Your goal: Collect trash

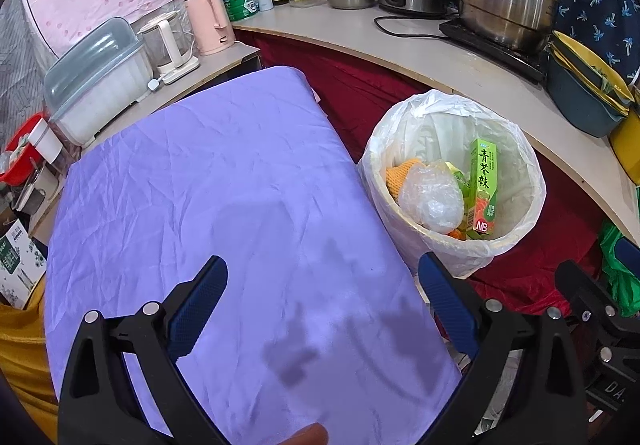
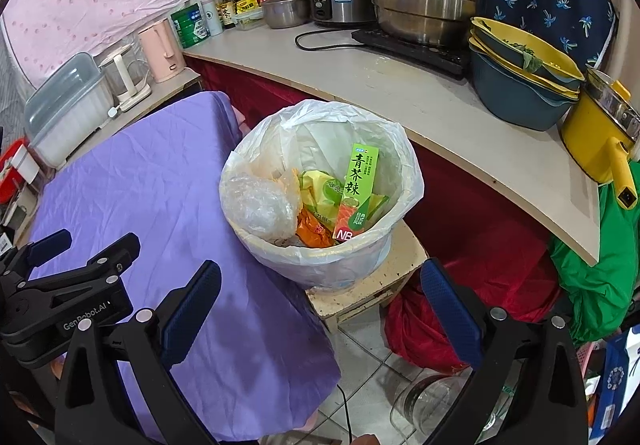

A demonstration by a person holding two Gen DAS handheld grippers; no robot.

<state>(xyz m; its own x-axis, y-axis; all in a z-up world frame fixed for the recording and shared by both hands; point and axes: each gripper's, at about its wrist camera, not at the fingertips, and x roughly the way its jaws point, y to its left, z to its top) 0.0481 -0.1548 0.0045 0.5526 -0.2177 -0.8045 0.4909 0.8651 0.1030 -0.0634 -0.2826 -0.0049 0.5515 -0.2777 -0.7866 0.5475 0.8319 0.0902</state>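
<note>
Right gripper (image 2: 320, 285) spread wide, nothing held, above stool (image 2: 360, 285) edge just before bin (image 2: 320, 257). Left gripper (image 1: 320, 285) likewise wide open and empty over purple cloth (image 1: 200, 185). Trash inside lined bin: green carton (image 2: 360, 189) upright, crumpled clear plastic (image 2: 260, 209), orange wrapper (image 2: 312, 229).

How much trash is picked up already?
Looks nearly finished. The green box, plastic wrap and wrappers sit inside the bin. The left gripper and right gripper are both open and empty. No trash shows on the purple cloth.
</note>
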